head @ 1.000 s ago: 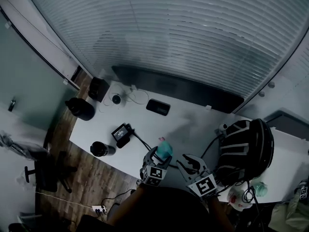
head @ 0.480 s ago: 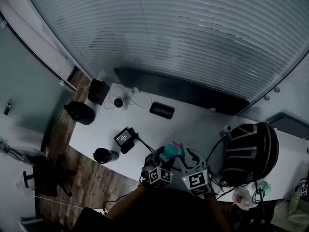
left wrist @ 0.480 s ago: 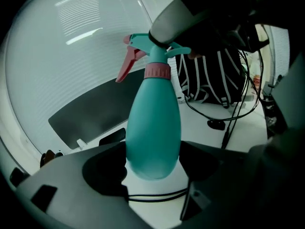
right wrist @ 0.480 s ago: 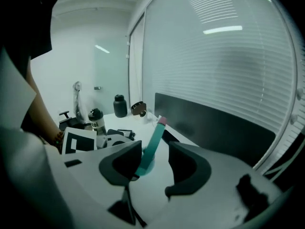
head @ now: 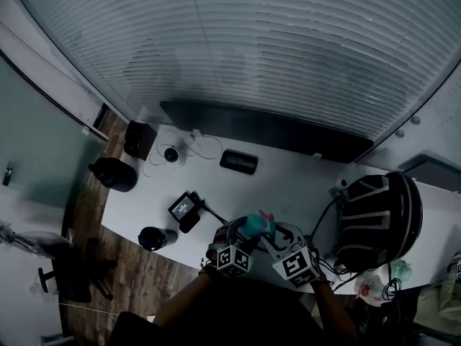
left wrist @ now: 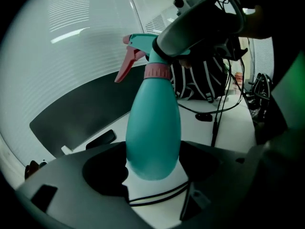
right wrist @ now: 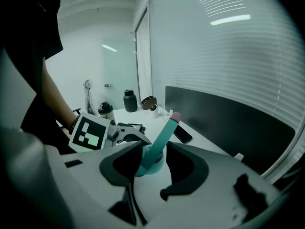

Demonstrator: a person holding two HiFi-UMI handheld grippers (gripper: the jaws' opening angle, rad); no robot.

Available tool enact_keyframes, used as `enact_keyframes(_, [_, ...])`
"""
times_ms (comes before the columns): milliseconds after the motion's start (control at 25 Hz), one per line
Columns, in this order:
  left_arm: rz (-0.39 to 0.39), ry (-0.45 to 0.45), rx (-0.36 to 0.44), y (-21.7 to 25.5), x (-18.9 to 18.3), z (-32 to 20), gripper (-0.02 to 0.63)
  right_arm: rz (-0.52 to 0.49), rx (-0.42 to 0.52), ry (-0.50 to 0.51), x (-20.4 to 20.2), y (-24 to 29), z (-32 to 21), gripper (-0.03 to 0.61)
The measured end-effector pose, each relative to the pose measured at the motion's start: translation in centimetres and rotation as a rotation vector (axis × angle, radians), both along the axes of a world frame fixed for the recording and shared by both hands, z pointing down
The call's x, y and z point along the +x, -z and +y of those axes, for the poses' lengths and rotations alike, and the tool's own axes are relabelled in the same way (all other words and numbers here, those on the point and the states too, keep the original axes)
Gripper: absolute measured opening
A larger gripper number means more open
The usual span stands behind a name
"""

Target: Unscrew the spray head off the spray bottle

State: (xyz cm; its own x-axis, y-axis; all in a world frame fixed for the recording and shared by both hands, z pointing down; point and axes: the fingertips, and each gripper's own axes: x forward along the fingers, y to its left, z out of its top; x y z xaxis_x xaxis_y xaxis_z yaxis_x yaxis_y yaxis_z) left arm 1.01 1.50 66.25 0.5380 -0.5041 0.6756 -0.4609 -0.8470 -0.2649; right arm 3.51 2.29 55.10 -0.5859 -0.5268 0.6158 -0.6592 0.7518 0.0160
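Note:
A teal spray bottle (left wrist: 153, 128) with a pink collar (left wrist: 156, 71) and pink trigger (left wrist: 125, 66) is off the white table, its body between the jaws of my left gripper (left wrist: 153, 165), which is shut on it. In the head view the bottle (head: 252, 226) sits between my left gripper (head: 235, 233) and right gripper (head: 276, 235). The right gripper (right wrist: 153, 151) has just been opening, and the teal spray head (right wrist: 159, 135) with its pink tip (right wrist: 175, 117) now stands between the jaws. A slim gap shows at one pad.
A black striped backpack (head: 378, 218) lies at the table's right with cables beside it. A black flask (head: 153, 238), a small screen device (head: 184, 209) and a flat black case (head: 238, 161) stand to the left and behind. A dark panel (head: 252, 128) closes the table's far edge.
My right gripper came in from the right and now has its jaws around the spray head. The left gripper rolled, so the bottle's trigger now points right.

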Motion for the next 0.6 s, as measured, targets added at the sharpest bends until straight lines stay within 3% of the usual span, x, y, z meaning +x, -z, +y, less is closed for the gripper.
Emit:
enact_keyframes(80, [0.005,-0.057,-0.017,-0.2,0.3,0.4,0.348,0.106,0.078,0.117,-0.2,0.1,0.6,0.12])
enact_keyframes(200, [0.044,-0.197,-0.071,-0.3,0.6,2.2,0.348,0.233,0.192,0.361,-1.4,0.4,2.9,0.12])
enact_keyframes(360, [0.115,-0.533,-0.185,-0.1,0.2,7.2,0.348,0.31,0.235,0.706,-2.6,0.4,8.0,0.117])
enact_keyframes(440, [0.124,-0.6,-0.216,0.0,-0.1,8.7,0.348,0.306,0.227,0.742,-3.3,0.3,9.3,0.11])
enact_keyframes(600, [0.155,-0.463,-0.113,-0.6,-1.0,6.3,0.348,0.194,0.212,0.563,-3.7,0.7,7.7,0.112])
